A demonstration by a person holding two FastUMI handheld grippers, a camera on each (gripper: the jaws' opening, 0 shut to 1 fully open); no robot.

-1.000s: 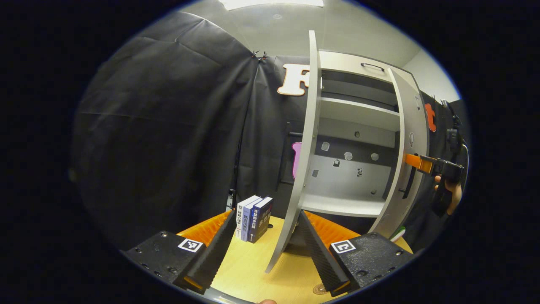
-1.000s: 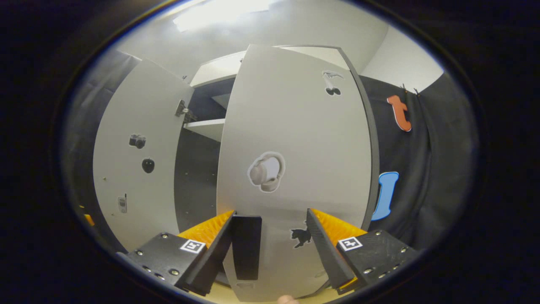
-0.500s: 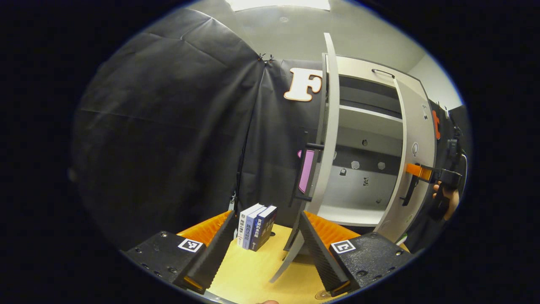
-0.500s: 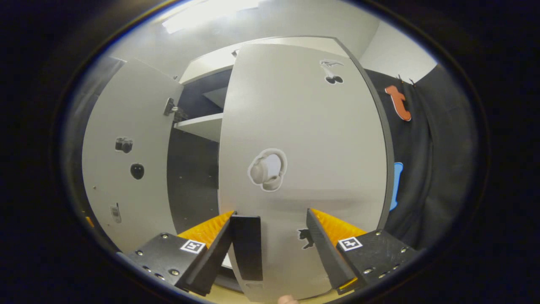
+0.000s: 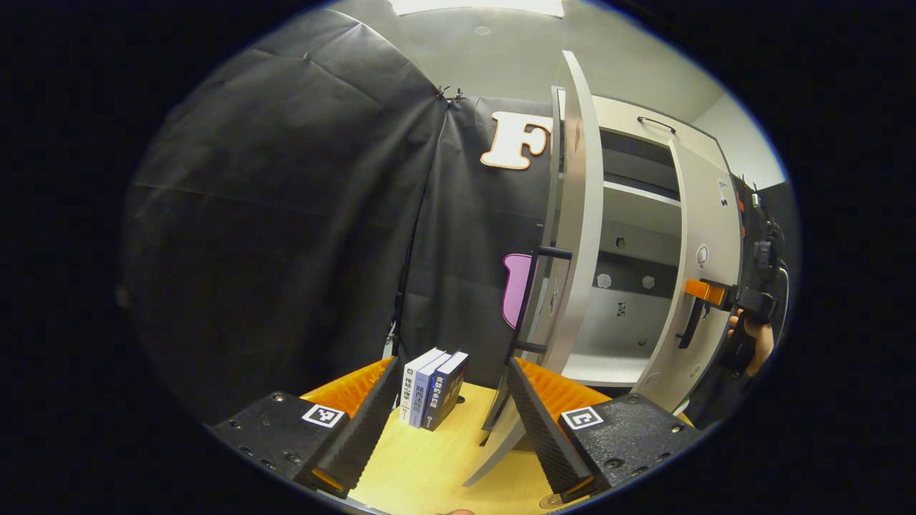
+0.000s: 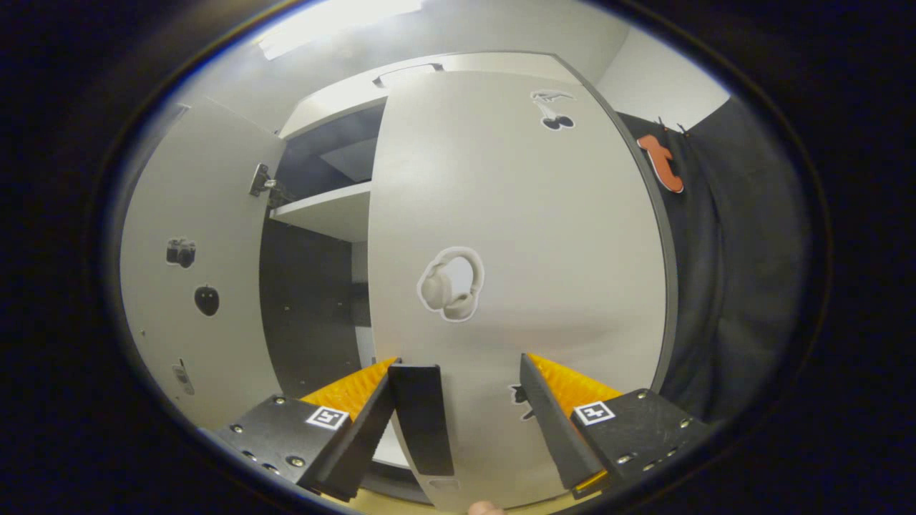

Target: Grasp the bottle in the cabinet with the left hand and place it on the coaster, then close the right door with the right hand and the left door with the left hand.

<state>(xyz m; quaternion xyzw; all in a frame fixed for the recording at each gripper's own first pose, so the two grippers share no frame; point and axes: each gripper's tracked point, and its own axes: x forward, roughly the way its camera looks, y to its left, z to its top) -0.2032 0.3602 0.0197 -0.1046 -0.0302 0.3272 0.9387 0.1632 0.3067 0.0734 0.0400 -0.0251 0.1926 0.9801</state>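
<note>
Step in hand: door closing. Bottle isn't in the cabinet (image 5: 630,207) shelves I can see; probably already on the coaster, w/ just a sliver of a round disc at 6 o'clock by the left tool (image 5: 447,422), so can't confirm.

Right tool (image 6: 458,422): fingers spread wide, gripping nothing, up against the right door (image 6: 515,236) face w/ the door handle (image 6: 422,418) between its fingers. From the left gripper view it sits at 3 o'clock at that door, held by a hand (image 5: 751,343).

Left tool: wide open, empty, over the surface (image 5: 436,458); left door (image 5: 565,286) edge-on at 1 o'clock, books (image 5: 433,390) at 12.

Next: right door needs pushing fully shut, then left tool swings to the left door's outer face and presses it closed.
</note>
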